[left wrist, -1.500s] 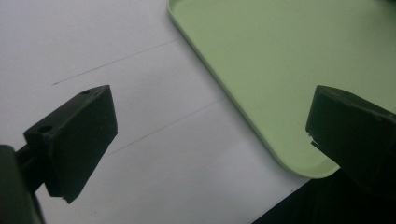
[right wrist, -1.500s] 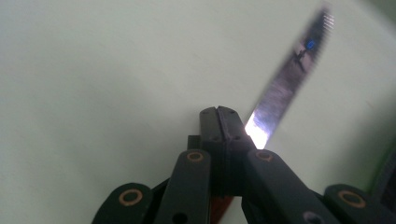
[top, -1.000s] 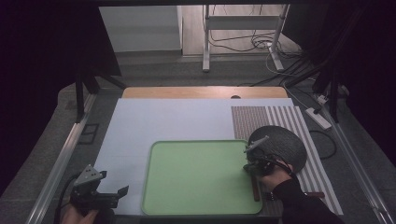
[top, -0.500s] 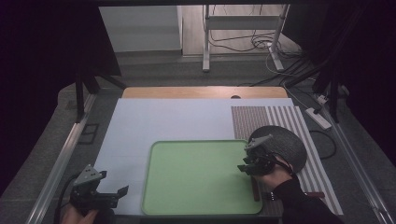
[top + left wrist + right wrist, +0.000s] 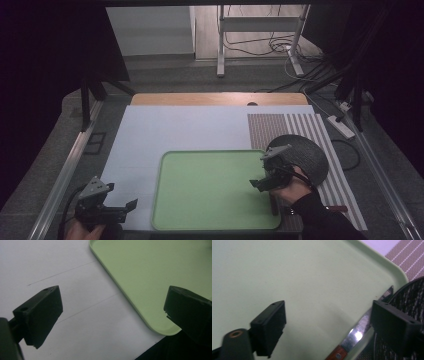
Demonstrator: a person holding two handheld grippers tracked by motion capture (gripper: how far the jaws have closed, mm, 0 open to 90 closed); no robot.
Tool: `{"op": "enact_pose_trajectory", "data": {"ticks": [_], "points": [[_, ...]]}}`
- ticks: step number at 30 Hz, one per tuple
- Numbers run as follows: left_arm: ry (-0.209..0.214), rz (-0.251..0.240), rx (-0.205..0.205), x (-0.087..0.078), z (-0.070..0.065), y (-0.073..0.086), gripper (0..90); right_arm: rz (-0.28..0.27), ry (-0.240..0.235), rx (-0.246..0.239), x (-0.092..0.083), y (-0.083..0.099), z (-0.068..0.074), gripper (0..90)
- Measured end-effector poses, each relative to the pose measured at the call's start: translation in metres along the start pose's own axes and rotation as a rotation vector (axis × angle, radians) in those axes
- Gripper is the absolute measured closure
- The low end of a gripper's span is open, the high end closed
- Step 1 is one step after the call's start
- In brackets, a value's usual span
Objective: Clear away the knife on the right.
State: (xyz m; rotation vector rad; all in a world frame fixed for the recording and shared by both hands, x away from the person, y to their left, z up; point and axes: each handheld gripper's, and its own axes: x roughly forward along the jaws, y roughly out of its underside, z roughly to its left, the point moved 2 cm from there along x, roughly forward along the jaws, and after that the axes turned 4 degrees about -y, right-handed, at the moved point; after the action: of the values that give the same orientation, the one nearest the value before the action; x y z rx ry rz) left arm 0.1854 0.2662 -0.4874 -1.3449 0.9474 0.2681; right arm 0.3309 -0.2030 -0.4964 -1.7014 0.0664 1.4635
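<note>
In the high view, the right gripper (image 5: 263, 181) sits at the lower right of the frame over the right edge of the green tray (image 5: 200, 210), its jaws spread wide with nothing between them. The knife (image 5: 273, 204) lies just below it, along the tray's right rim, its long axis running roughly up and down the frame, with the dark round mat (image 5: 305, 155) to its right on the striped cloth (image 5: 300, 125). The left gripper (image 5: 120, 209) rests at the lower left on the white sheet (image 5: 175, 130), well apart from the knife, so the right hand is by far the nearer. In the left gripper view, the two black jaws stand far apart and hold nothing; the tray corner (image 5: 160, 327) shows at the right, and white sheet (image 5: 75, 290) lies between the jaws. In the right gripper view, the jaws are again wide open and empty; the knife (image 5: 354, 336) lies at the lower middle right, its shiny blade rising toward the upper right and its brown handle at the bottom edge, close to the right-hand jaw and off the centre of the gap. By my reading, a grasp would need this gripper shifted toward that side, jaws closing across the blade's length.
</note>
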Motion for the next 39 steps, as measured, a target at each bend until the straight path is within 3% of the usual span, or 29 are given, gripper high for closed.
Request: {"op": "enact_pose_trajectory", "data": {"ticks": [10,19,39], "points": [[0.001,-0.001,-0.001,0.000,0.000,0.000,2.7,-0.033,-0.028,0.028,-0.007,0.002,-0.004,3.5],[0.001,-0.001,-0.004,0.000,0.000,0.000,2.7,-0.046,-0.034,0.015,-0.016,0.008,-0.005,0.9],[0.006,0.000,-0.008,0.000,0.001,0.000,2.6,-0.161,0.011,0.100,-0.061,0.041,-0.009,0.0]]}}
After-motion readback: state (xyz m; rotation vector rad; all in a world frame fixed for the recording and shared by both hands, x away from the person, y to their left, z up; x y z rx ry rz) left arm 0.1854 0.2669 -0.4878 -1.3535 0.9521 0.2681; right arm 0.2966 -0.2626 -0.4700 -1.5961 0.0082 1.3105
